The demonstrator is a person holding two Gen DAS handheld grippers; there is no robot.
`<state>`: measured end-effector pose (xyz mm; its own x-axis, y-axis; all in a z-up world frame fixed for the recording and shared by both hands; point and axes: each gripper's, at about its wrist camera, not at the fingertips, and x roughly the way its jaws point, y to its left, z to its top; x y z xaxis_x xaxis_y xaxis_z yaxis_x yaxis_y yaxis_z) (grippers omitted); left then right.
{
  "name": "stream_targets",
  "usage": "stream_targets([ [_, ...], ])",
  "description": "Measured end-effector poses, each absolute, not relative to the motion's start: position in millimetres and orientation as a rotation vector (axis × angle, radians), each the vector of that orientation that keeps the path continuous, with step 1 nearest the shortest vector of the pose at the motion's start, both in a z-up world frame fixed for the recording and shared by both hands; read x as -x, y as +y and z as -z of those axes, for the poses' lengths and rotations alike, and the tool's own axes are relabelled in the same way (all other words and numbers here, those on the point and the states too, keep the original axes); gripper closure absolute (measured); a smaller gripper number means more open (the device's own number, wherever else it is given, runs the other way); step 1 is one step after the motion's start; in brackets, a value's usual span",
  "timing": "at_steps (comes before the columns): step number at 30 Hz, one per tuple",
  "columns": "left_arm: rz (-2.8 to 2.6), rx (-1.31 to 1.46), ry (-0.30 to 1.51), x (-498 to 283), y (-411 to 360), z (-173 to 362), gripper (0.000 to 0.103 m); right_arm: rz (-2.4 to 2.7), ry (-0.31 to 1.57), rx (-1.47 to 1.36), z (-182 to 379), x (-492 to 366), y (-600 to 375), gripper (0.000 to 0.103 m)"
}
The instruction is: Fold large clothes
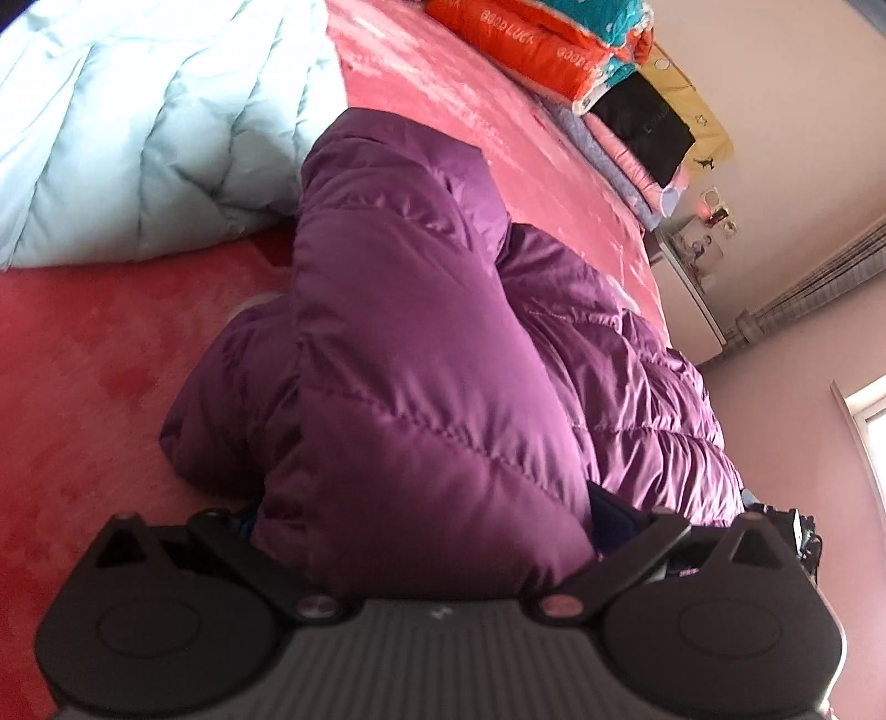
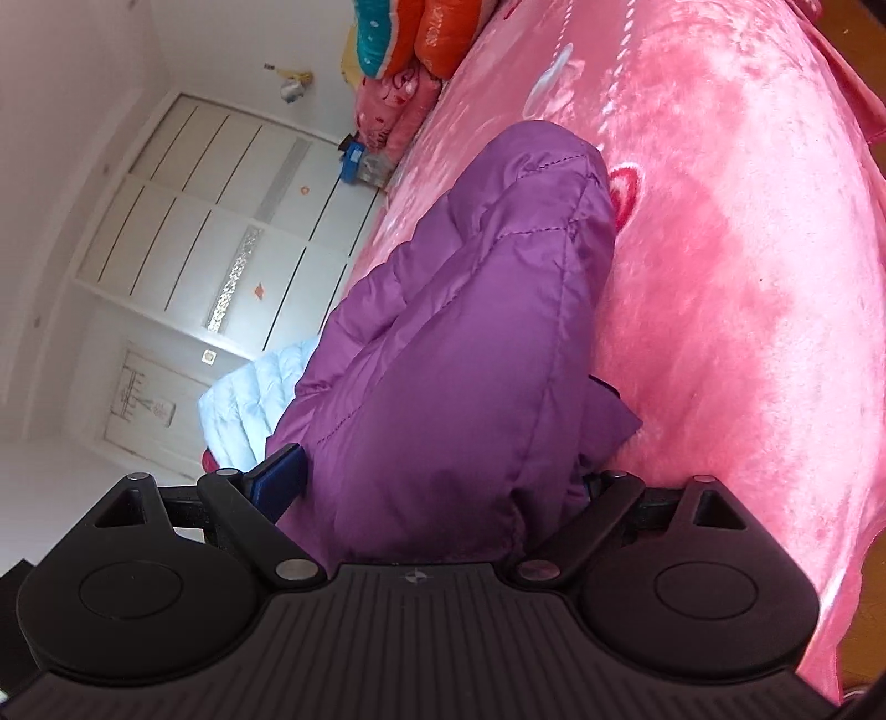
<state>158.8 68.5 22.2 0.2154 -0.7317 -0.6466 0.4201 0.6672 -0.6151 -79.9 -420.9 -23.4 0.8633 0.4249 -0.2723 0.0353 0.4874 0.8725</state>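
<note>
A purple quilted down jacket lies bunched on a pink plush bed cover. My left gripper is shut on a thick fold of the jacket, which fills the gap between the jaws and hides the fingertips. In the right wrist view the same purple jacket rises from my right gripper, which is shut on another fold of it. One blue finger pad shows at the left of that fold. The jacket's far end rests on the bed cover.
A light blue quilted garment lies on the bed left of the jacket. Folded orange, teal and pink bedding is stacked at the bed's far end. A white wardrobe stands beyond the bed. A radiator and a window are on the wall.
</note>
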Motion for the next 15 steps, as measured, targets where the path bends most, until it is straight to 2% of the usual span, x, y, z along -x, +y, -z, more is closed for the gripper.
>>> stream_targets([
  [4, 0.798, 0.323, 1.018, -145, 70, -27, 0.003, -0.189, 0.490, -1.003, 18, 83, -414, 0.000],
  [7, 0.787, 0.319, 0.989, -139, 74, -32, 0.010, -0.148, 0.469, -0.988, 18, 83, -407, 0.004],
  [12, 0.795, 0.323, 0.960, -137, 78, -41, 0.029, -0.105, 0.477, -0.910, 10, 69, -401, 0.024],
  [15, 0.793, 0.367, 0.942, -131, 86, -41, 0.037, -0.070, 0.494, -0.795, -3, 62, -391, 0.033],
])
